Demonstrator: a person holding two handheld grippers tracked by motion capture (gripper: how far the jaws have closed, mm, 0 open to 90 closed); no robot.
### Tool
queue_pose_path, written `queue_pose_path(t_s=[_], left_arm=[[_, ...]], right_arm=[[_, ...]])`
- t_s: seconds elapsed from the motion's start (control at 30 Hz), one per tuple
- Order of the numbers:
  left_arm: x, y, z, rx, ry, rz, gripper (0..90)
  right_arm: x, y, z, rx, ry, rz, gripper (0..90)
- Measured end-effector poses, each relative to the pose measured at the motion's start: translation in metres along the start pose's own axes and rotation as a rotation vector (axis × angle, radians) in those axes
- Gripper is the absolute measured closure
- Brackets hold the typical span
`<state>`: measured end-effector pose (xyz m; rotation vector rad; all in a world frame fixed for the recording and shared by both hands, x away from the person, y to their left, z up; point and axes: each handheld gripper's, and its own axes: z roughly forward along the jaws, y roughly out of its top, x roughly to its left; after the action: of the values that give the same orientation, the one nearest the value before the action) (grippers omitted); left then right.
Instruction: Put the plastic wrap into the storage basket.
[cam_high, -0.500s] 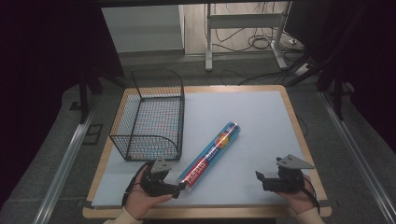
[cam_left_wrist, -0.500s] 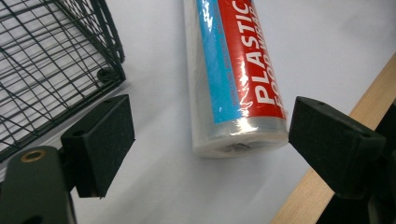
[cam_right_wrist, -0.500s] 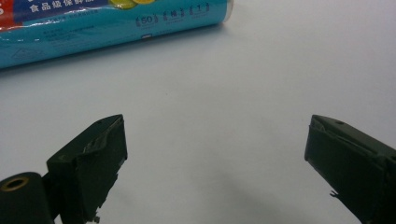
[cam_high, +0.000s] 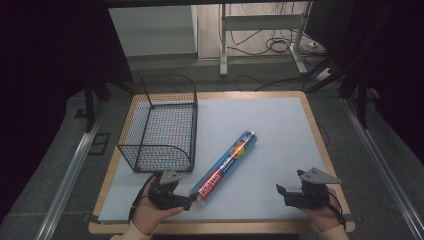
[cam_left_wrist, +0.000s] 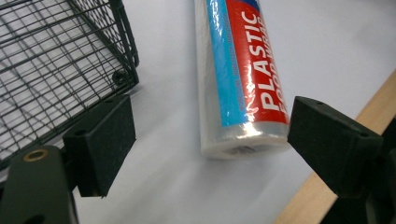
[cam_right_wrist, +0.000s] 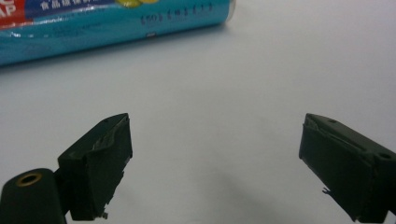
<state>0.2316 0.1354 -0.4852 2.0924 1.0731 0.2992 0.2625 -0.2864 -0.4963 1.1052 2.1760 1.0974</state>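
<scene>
Table (cam_high: 280, 115) w/ pale mat, wire basket (cam_high: 162, 122) at its left-rear, empty as far as I can see. The roll (cam_high: 226, 166) of plastic wrap lies diagonal on the mat, just right of basket, near end pointing to left gripper (cam_high: 189, 201).

Left gripper: jaws wide apart, nothing held. In left gripper view the roll (cam_left_wrist: 240, 79) end sits between the pads but closer to the right one; I cannot tell if it touches. Right gripper (cam_high: 281, 194): jaws also wide, holding nothing, well apart from roll, resting near the front edge.

Risks, as I judge: grip is at the very end of the roll, so it may tip or slip out when lifted; smooth film is slippery. An off-centre close can push the roll and make it roll away. Basket corner is near; the left pad may catch the wire.

Hard to see: far end of roll in left gripper view is cut off; small print in right gripper view is unreadable.
</scene>
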Motion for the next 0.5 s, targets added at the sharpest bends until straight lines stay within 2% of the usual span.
queue_pose_path(t_s=[0.07,0.2,0.3,0.5], left_arm=[[-0.002,0.003,-0.005,-0.003,-0.002,-0.001,15.5],[-0.002,0.01,-0.002,0.006,-0.007,0.006,16.3],[-0.002,0.012,-0.001,0.019,-0.013,0.014,16.4],[-0.002,0.015,-0.001,0.031,-0.017,0.023,16.6]], right_arm=[[0.0,-0.004,-0.003,0.002,-0.004,0.005,9.7],[-0.001,-0.006,-0.008,-0.004,-0.014,0.003,9.1],[-0.004,-0.004,-0.006,-0.01,-0.027,0.008,8.7],[-0.006,-0.007,-0.005,-0.004,-0.023,0.013,8.8]])
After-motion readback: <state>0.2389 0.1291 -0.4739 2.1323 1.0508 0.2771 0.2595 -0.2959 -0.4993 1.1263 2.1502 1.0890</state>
